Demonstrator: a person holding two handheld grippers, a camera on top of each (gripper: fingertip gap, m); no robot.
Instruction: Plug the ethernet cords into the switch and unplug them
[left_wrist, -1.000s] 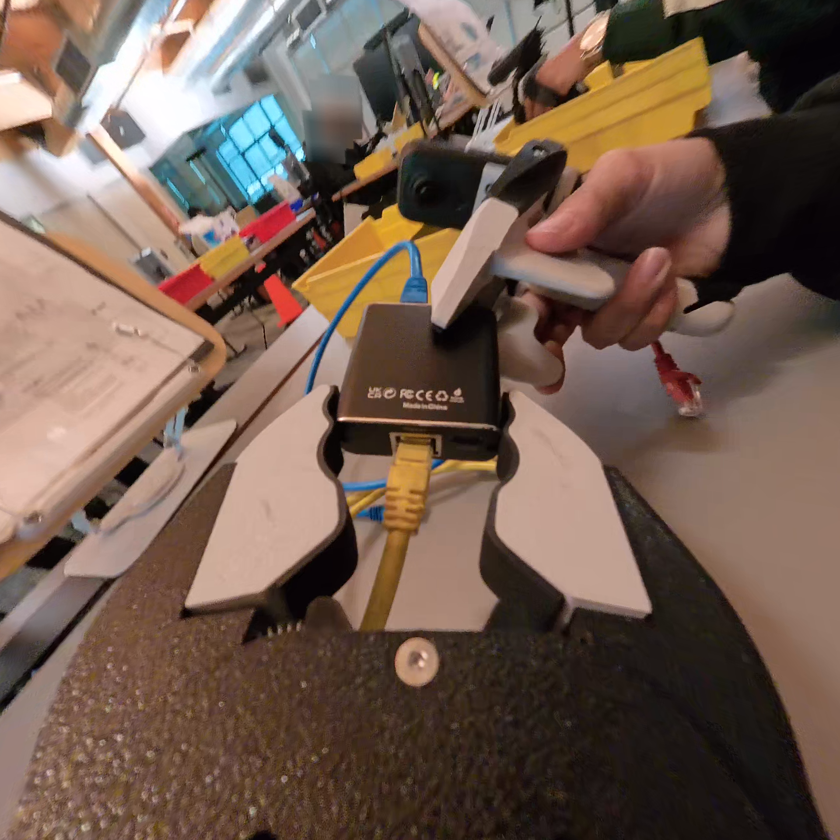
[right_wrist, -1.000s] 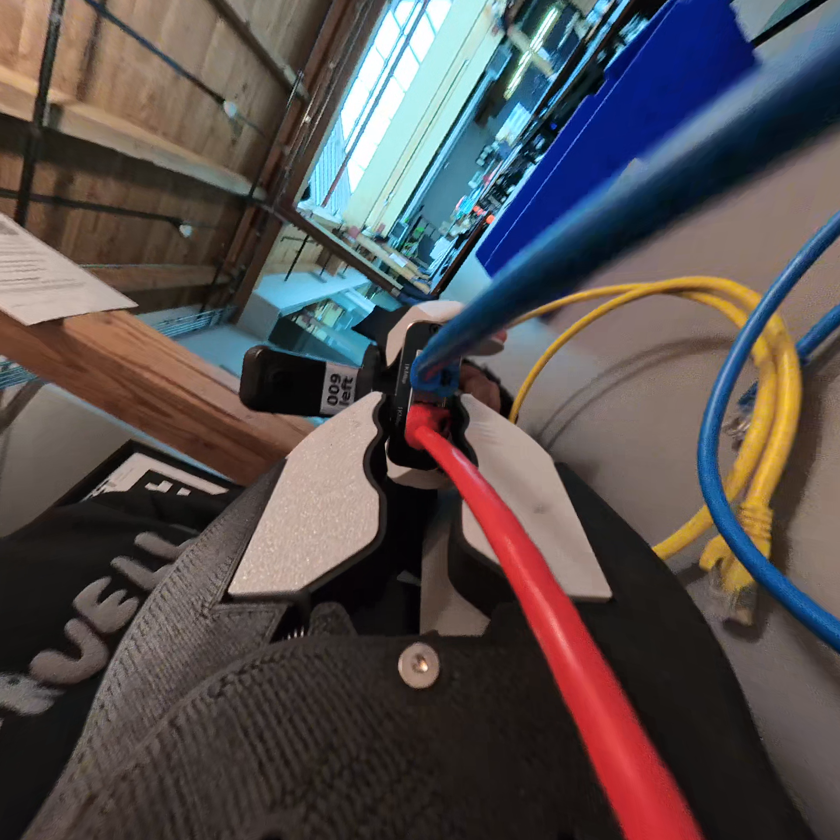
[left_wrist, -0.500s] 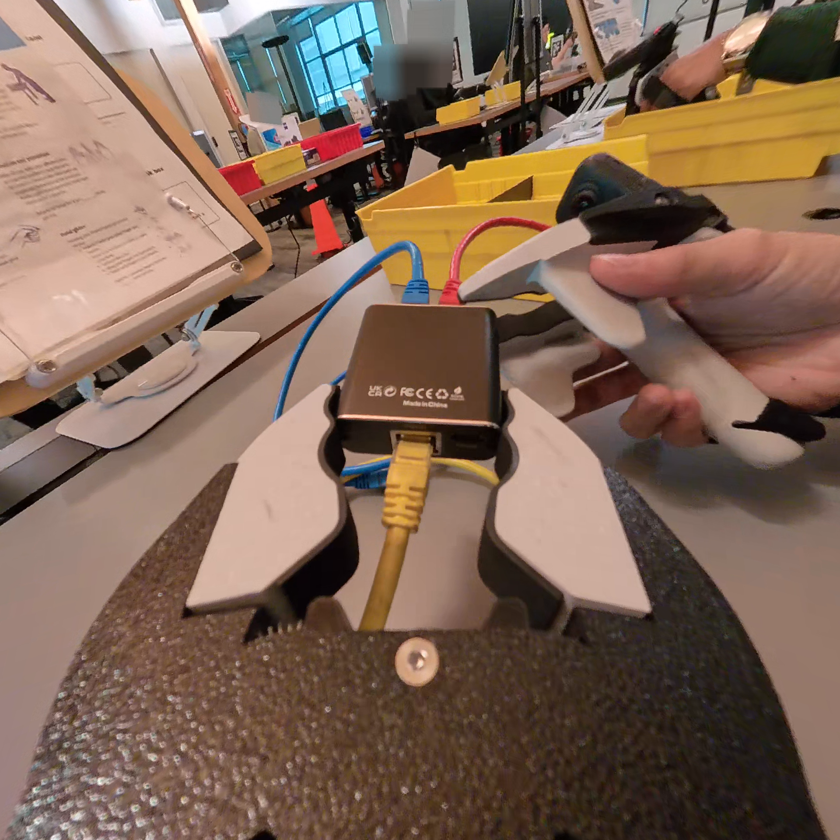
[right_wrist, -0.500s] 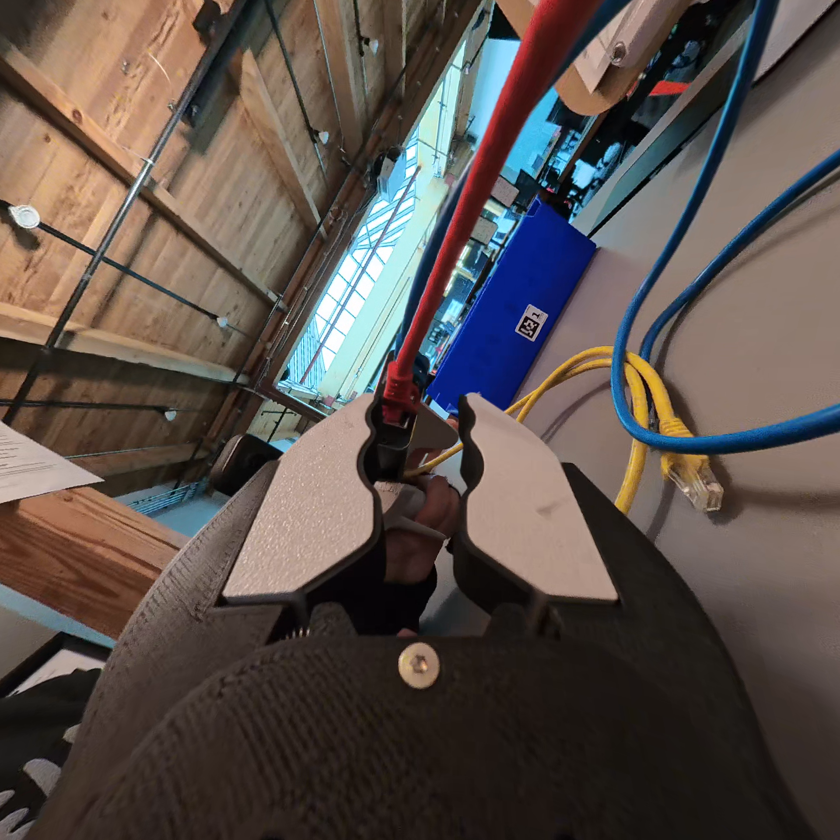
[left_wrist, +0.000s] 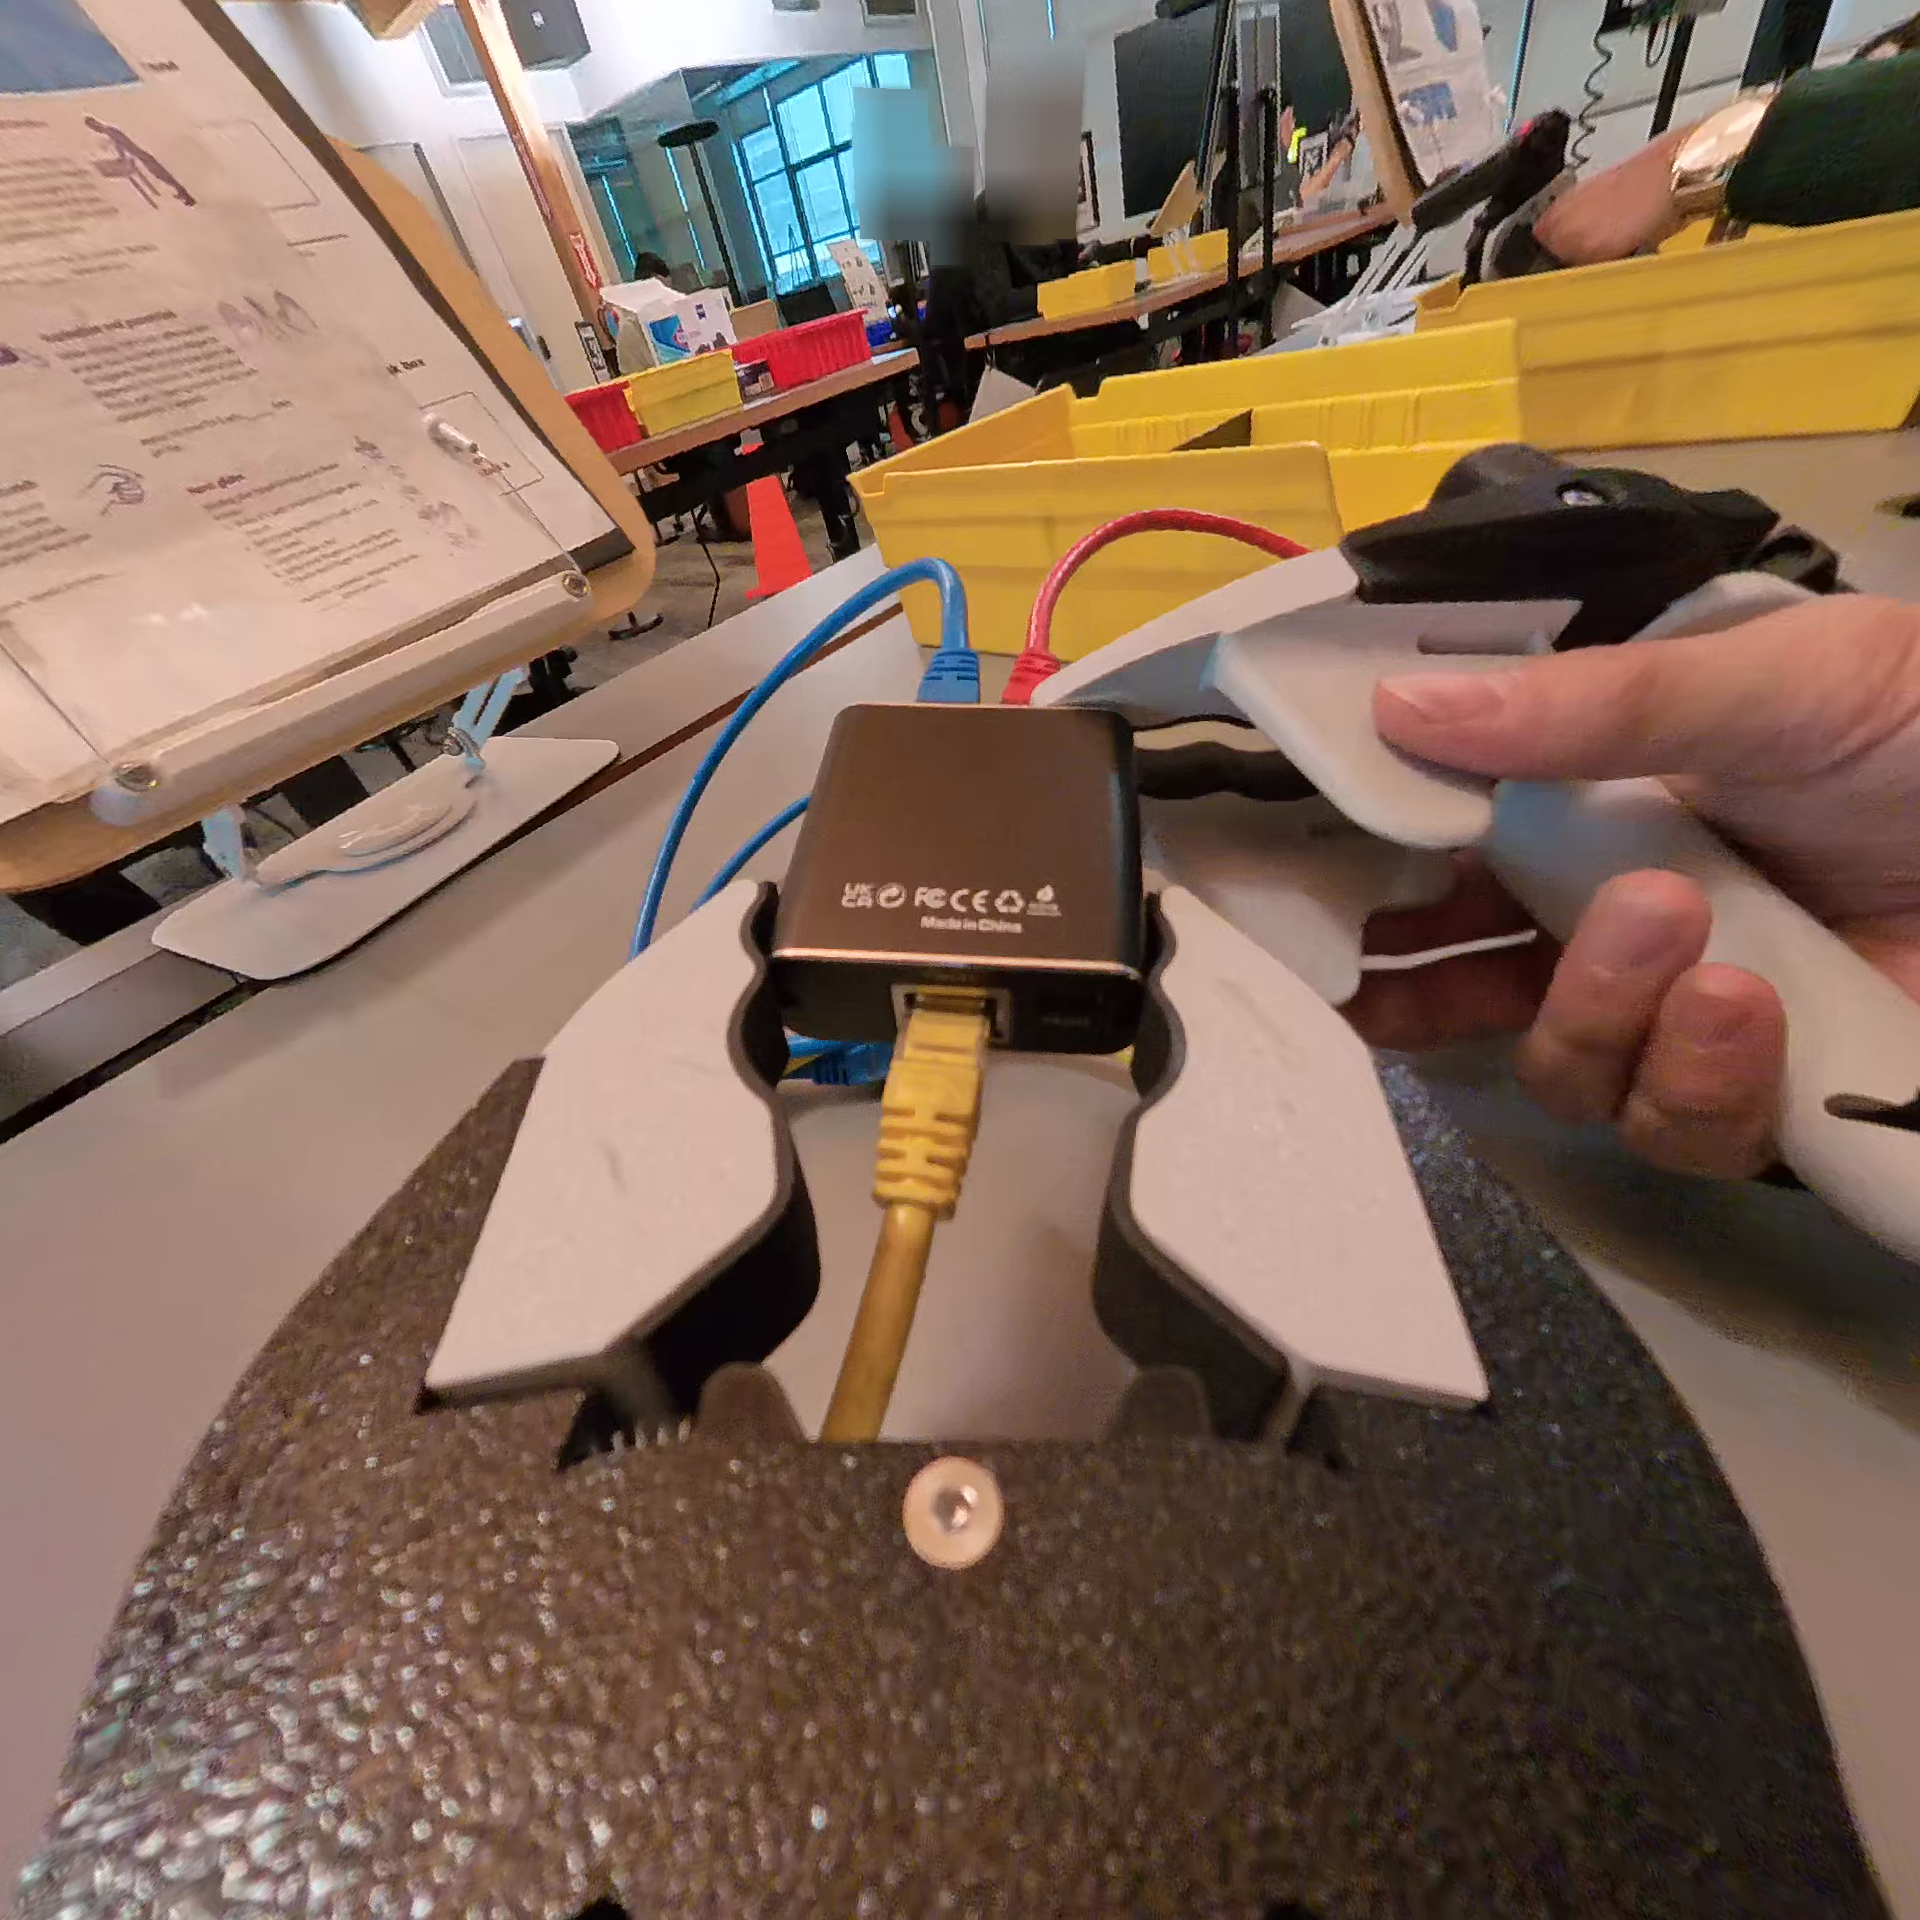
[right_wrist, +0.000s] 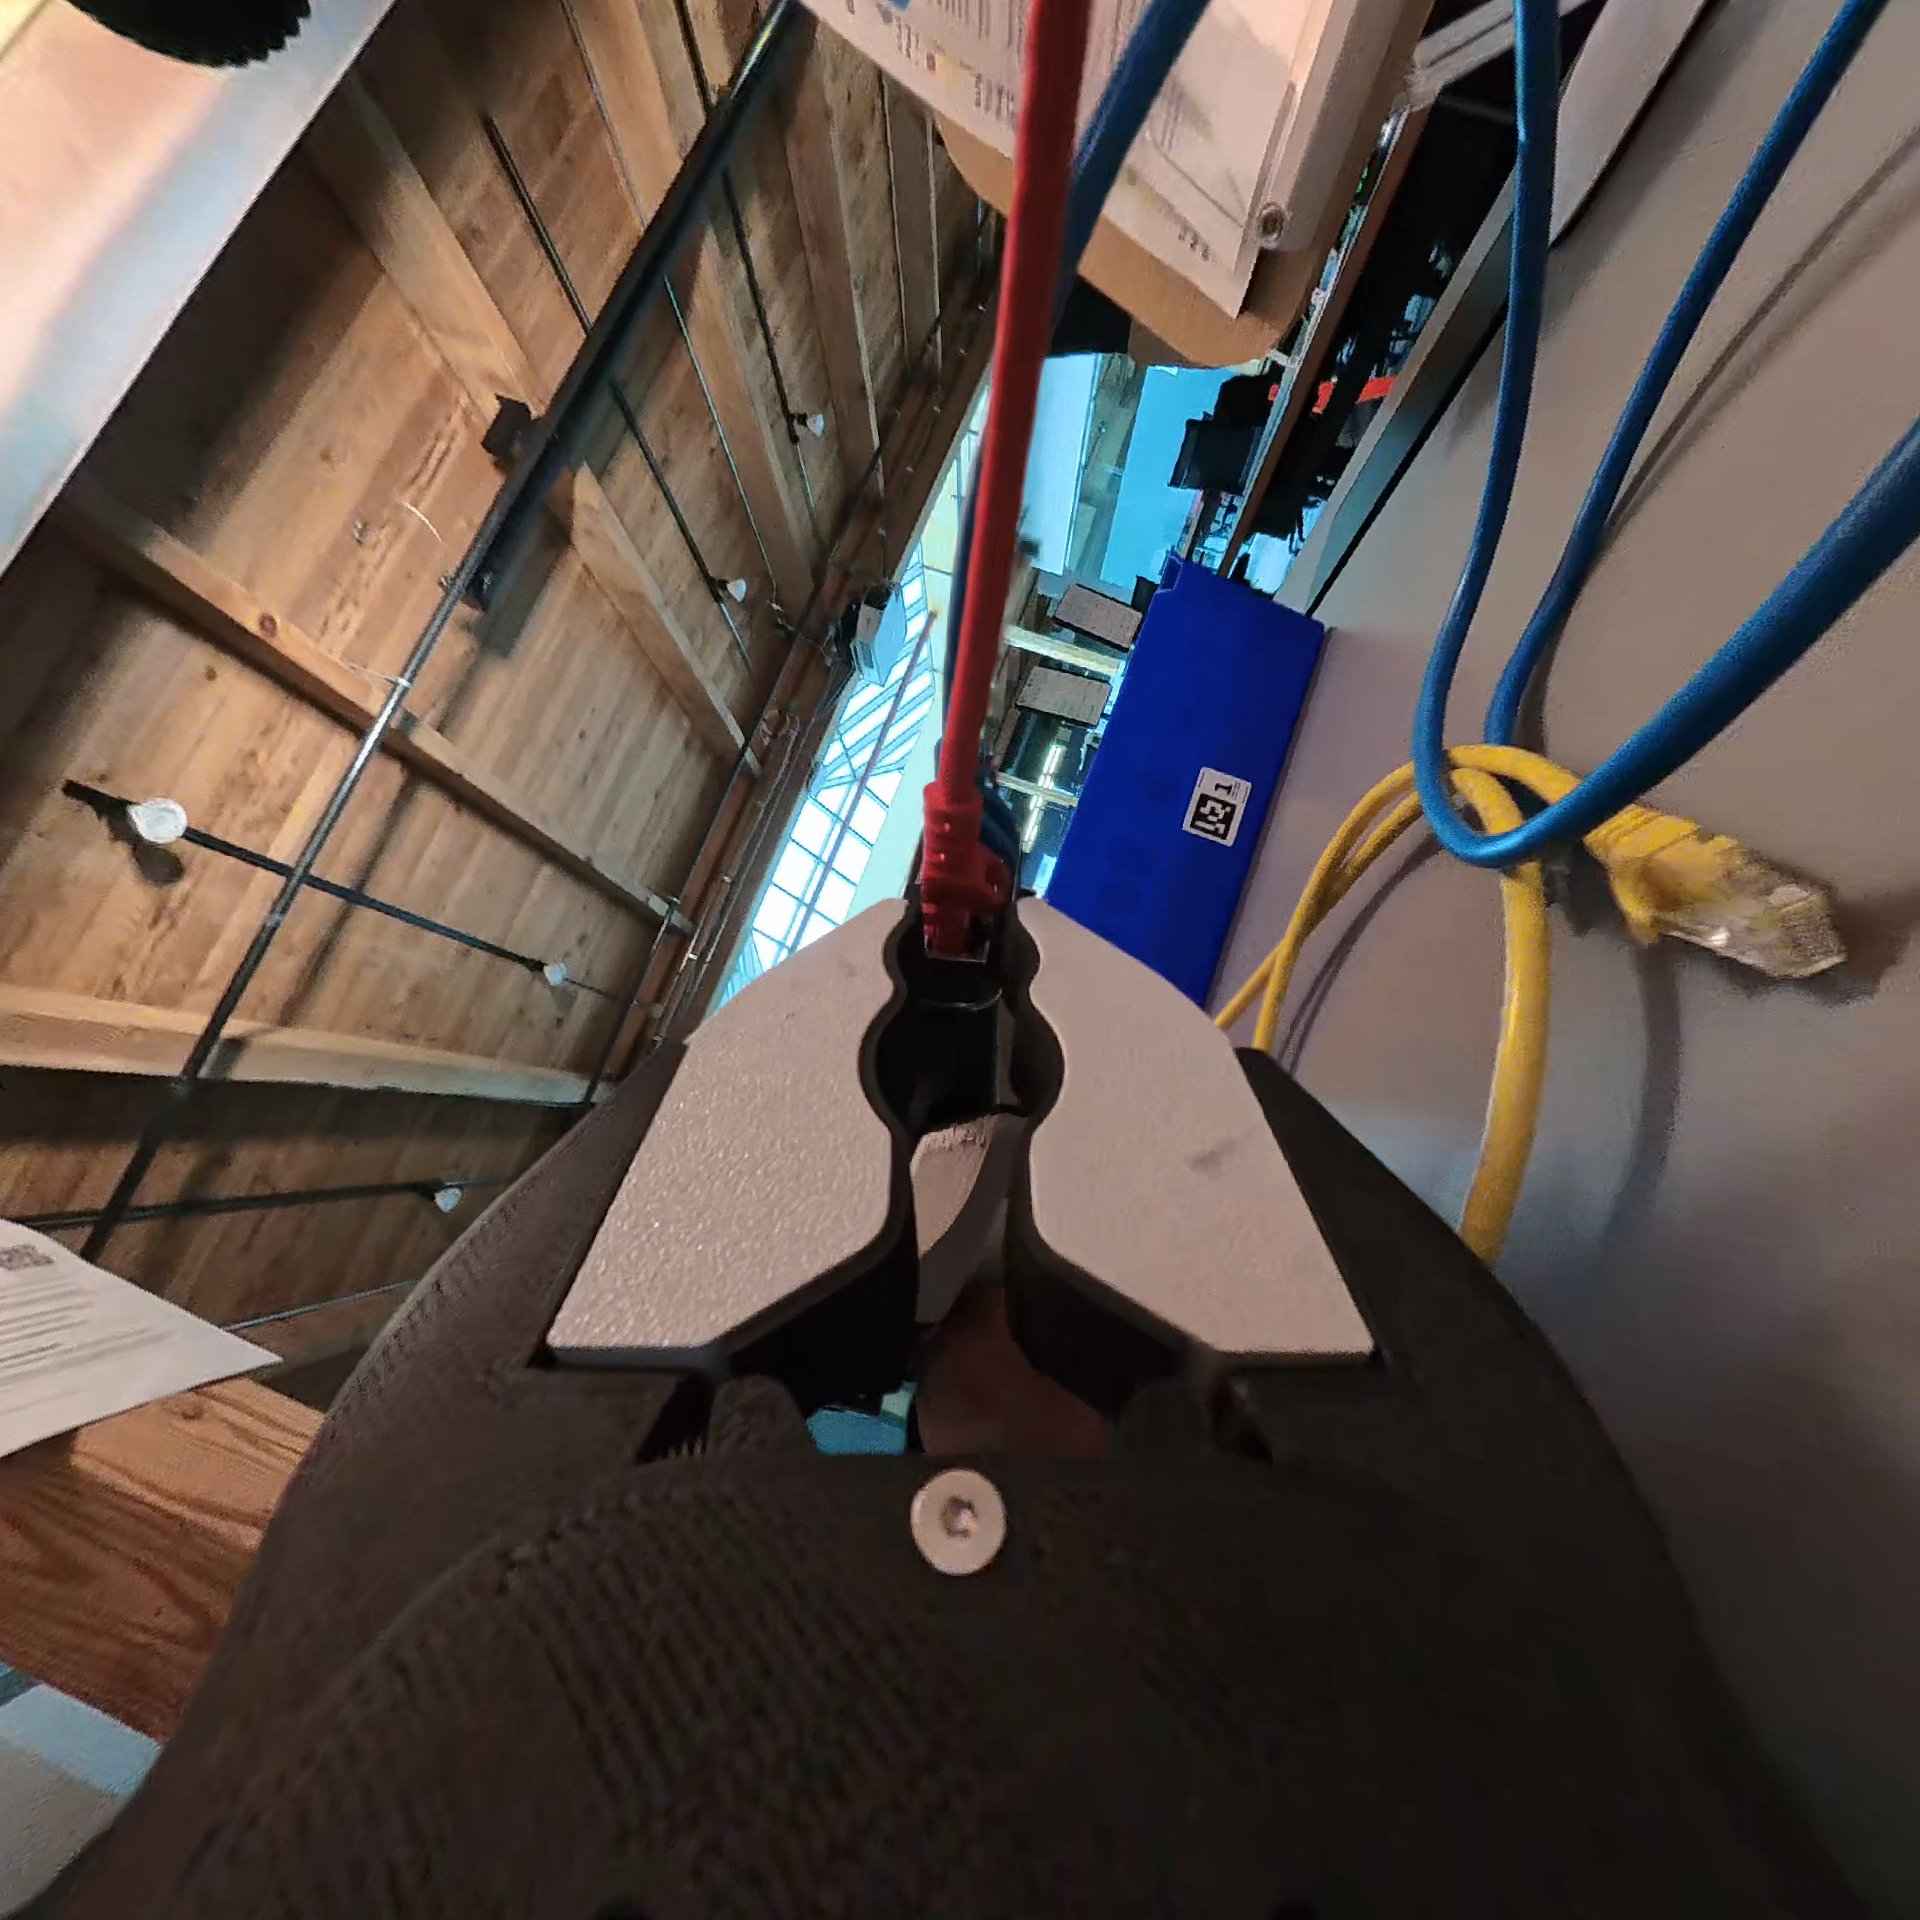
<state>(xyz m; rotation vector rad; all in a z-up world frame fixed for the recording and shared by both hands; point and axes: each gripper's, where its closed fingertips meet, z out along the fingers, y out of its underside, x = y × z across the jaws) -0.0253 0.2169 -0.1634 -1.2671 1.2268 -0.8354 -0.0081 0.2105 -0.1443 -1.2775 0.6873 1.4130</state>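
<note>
Left gripper (left_wrist: 961, 966) clamps the switch (left_wrist: 961, 831); white print on top, long axis away from it. Right gripper (right_wrist: 961, 935) pinches the switch's far end by the red plug (right_wrist: 961, 862).

A: What differs from a second ago?
B: Red cord (left_wrist: 1049, 634) is plugged into the switch (left_wrist: 961, 831) far side now, next to the blue cord (left_wrist: 948, 665). Before, its plug lay loose on the table.
A: Right gripper (right_wrist: 961, 940)?
B: It has swung from pressing down on top of the switch to lying level at its far right corner; its jaws are narrower, around the switch's edge at the red plug.
A: View?
B: The left camera sits level now, no longer tilted.
</note>
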